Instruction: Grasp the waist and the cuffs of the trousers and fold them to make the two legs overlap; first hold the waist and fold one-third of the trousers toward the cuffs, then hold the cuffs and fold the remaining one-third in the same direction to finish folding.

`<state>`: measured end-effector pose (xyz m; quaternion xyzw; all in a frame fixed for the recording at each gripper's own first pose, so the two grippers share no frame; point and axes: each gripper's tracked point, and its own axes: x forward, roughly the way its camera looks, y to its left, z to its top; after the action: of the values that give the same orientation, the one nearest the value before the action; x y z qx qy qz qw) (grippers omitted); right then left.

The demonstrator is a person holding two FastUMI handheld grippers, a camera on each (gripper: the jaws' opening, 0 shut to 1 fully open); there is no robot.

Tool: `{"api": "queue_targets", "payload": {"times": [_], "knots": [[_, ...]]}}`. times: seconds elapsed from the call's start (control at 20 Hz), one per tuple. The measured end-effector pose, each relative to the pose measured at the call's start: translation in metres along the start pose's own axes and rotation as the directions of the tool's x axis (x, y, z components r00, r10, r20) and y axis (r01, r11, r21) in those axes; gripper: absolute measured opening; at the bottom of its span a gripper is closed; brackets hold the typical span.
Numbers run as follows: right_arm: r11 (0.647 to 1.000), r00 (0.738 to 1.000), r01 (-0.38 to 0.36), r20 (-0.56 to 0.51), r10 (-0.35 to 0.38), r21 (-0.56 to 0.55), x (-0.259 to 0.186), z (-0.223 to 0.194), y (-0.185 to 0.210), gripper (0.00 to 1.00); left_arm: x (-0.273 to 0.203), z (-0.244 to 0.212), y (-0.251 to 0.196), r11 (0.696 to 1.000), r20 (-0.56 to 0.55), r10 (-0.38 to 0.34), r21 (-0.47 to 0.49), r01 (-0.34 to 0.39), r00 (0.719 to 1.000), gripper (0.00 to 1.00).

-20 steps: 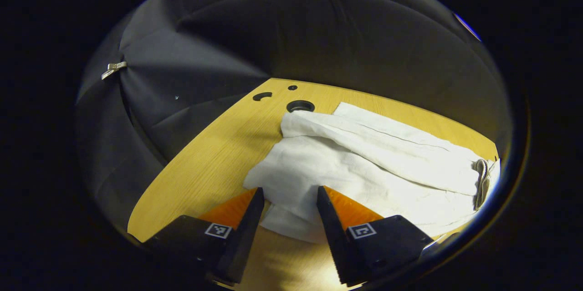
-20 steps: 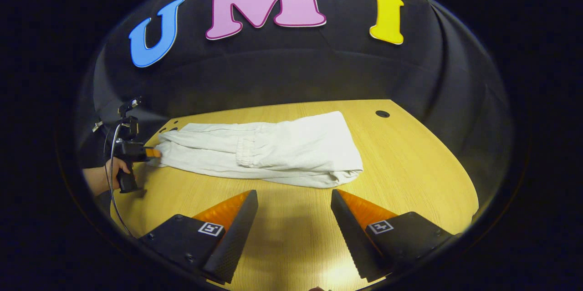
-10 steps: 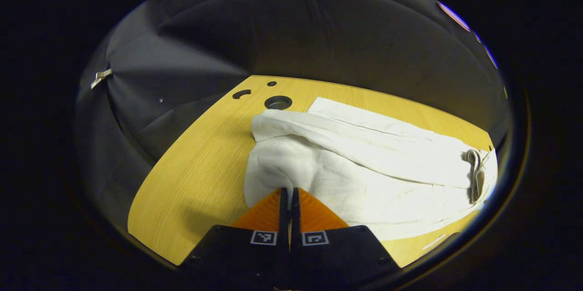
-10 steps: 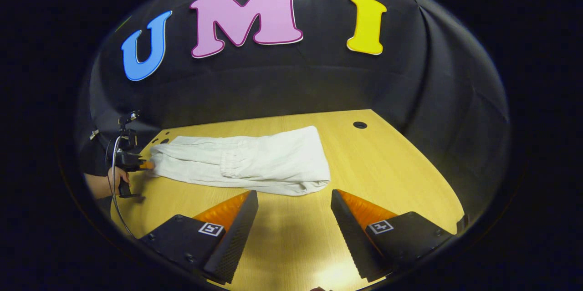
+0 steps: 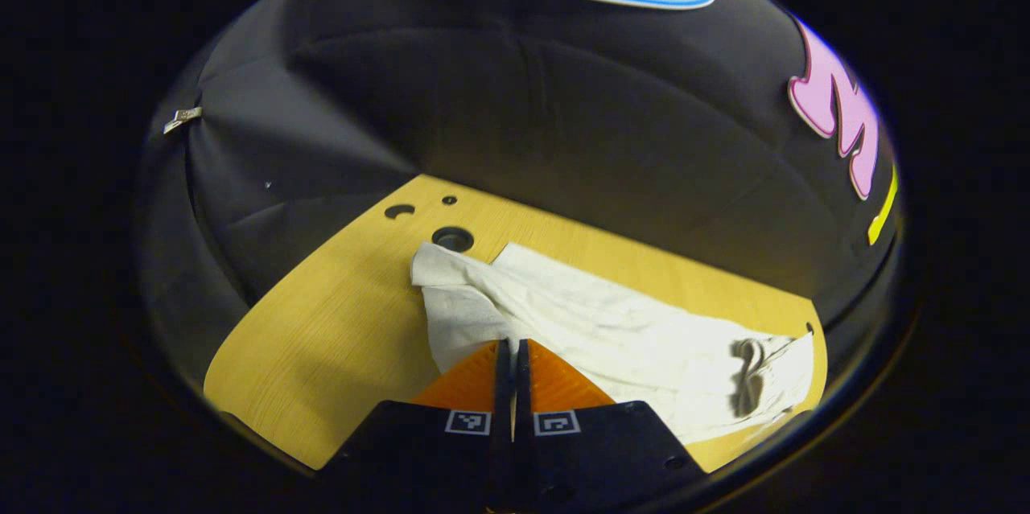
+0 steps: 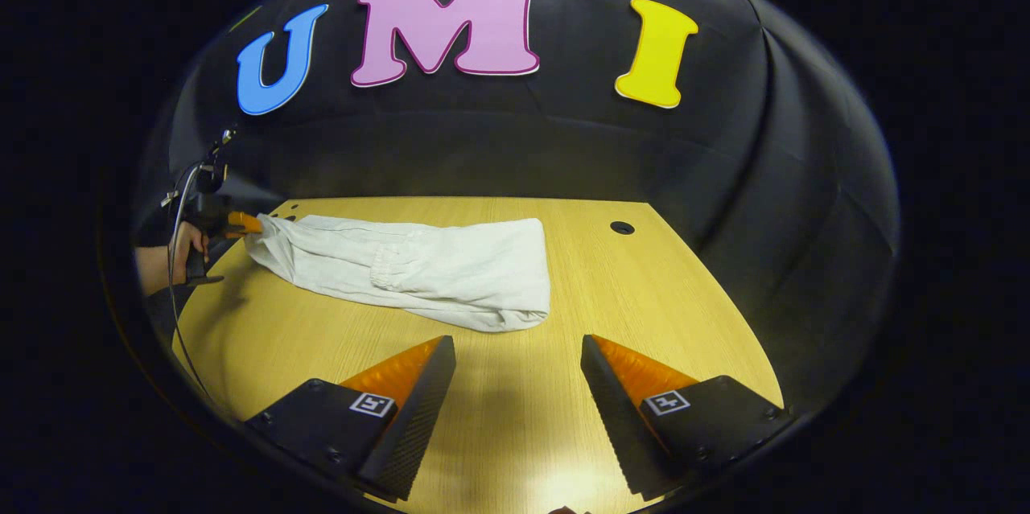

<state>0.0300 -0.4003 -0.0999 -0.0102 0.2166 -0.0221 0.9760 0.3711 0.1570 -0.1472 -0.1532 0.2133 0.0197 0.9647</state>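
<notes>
Wooden table [image 6: 515, 417], light yellow with visible grain, backed by the dark cloth wall of the booth; a small round hole [image 6: 621, 228] is set near its far edge in the right gripper view, and a larger round hole [image 5: 452, 238] with two smaller cut-outs lies near the corner in the left gripper view. White trousers [image 6: 418, 269] lie on the table with the long axis running roughly parallel to the far edge: in the right gripper view the folded end points right, toward the table's middle, and the cuff end points left; a gathered elastic waistband [image 6: 386, 277] shows about midway along the cloth. Left tongs [image 5: 512, 357], pressed together on a corner of the trousers at the cuff end, where the cloth rises slightly off the table; the same tongs appear far left in the right gripper view, held by a hand [image 6: 183, 244] with a cable hanging below. Right tongs [image 6: 518, 385], spread wide, over bare table, near the folded end of the trousers but apart from it. Each finger carries a small square coded marker; no readable writing appears on the trousers.
</notes>
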Motion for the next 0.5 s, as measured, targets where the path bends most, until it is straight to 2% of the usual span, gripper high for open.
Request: {"api": "queue_targets", "payload": {"times": [0.3, 0.5], "knots": [[0.996, 0.999, 0.043, 0.001, -0.043, 0.084, -0.006, -0.005, -0.058, 0.98, -0.039, 0.061, -0.101, 0.99, 0.1, -0.117, -0.064, 0.124, 0.988, 0.05], [0.992, 0.998, 0.06, 0.004, -0.061, 0.11, -0.007, -0.006, -0.083, 0.98, -0.06, 0.076, -0.173, 0.978, 0.125, -0.205, -0.012, 0.208, 0.971, 0.05]]}}
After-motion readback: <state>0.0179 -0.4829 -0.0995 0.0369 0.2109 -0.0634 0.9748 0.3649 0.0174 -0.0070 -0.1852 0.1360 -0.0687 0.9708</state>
